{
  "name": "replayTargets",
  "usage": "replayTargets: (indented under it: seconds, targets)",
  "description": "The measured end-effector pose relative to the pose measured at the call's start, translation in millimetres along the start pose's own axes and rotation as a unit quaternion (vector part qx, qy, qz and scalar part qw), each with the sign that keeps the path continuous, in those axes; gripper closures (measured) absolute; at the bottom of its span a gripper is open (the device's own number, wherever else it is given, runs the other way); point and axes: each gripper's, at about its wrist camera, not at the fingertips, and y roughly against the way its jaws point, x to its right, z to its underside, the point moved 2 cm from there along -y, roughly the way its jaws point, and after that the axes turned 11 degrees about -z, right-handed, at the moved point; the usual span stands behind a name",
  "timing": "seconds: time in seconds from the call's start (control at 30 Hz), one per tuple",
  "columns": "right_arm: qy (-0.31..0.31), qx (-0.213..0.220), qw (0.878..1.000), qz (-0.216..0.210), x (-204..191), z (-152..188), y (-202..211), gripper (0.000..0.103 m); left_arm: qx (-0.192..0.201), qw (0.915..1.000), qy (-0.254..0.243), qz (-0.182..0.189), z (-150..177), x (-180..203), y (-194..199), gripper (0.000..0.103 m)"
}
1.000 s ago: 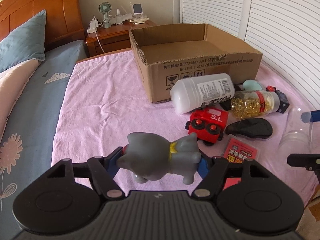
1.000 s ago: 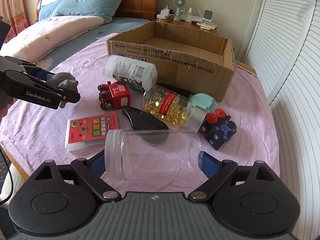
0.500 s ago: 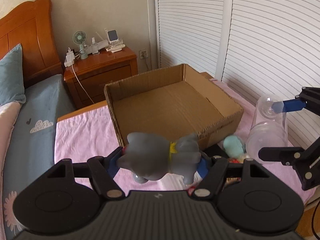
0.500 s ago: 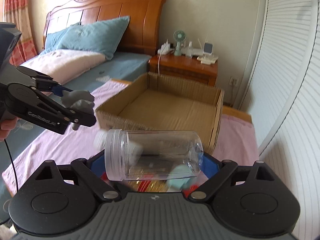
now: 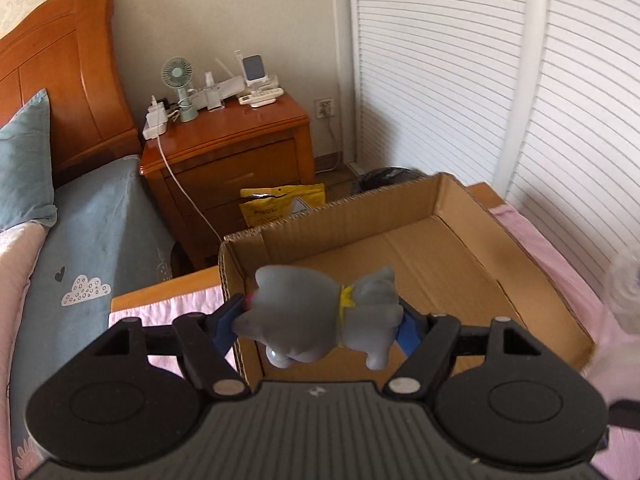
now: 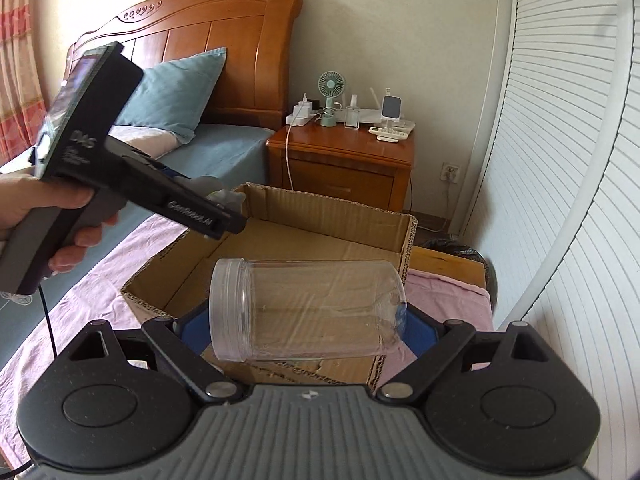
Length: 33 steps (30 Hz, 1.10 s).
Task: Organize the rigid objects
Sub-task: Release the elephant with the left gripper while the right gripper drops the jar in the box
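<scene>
Left claw point(image 5: 320, 320) opening, grey elephant toy point(image 5: 324, 312) between its pads above cardboard box point(image 5: 440, 248) near bed's foot edge | right claw point(image 6: 308, 328) clamped on clear jar point(image 6: 308, 308) end-to-end | jar judged light, stiff, slippery; best held across its ends.

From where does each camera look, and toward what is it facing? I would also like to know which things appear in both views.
Left wrist: sits on the left gripper, whose jaws are opening around the grey elephant toy, looking down into the cardboard box.
Right wrist: sits on the right gripper holding the clear jar sideways, facing the headboard; a hand shows.
Shared: box, elephant toy, nightstand, green fan.
</scene>
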Motion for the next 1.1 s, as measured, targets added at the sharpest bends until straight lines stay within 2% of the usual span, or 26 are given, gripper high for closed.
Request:
replayTargets:
  seconds: [0.03,0.1,0.2,0.33,0.57,0.7,0.8,0.93,1.1]
  targets:
    - [-0.003,-0.002,1.000,0.001,2,0,-2,0.008,0.003,1.0000,0.005,-0.005,-1,-1,-4,0.018]
    - [-0.007,-0.005,1.000,0.004,5,-1,-5,0.008,0.011,0.9997,0.013,-0.015,0,-2,-6,0.016]
    - [-0.011,-0.010,1.000,0.006,8,0,-9,0.008,0.015,0.9997,0.018,-0.004,5,-4,3,0.009]
    - [-0.012,-0.016,1.000,0.010,7,-2,-13,0.008,0.027,0.9996,0.003,0.002,14,-6,26,0.005]
    - [-0.018,-0.018,1.000,0.013,6,-11,-18,0.008,0.034,0.9994,0.001,-0.007,39,-13,76,0.001]
    - [-0.027,-0.027,0.999,0.011,9,-19,-29,0.008,0.025,0.9993,0.022,-0.016,63,-18,99,0.001]
    - [-0.028,-0.037,0.999,0.016,12,-28,-43,0.008,0.024,0.9981,0.044,-0.036,81,-23,114,0.001]
    - [-0.033,-0.049,0.998,0.018,18,-42,-66,0.008,0.023,0.9955,0.072,-0.057,100,-26,121,0.001]
    - [-0.045,-0.057,0.997,0.023,27,-62,-95,0.008,0.017,0.9942,0.091,-0.055,114,-29,124,0.001]
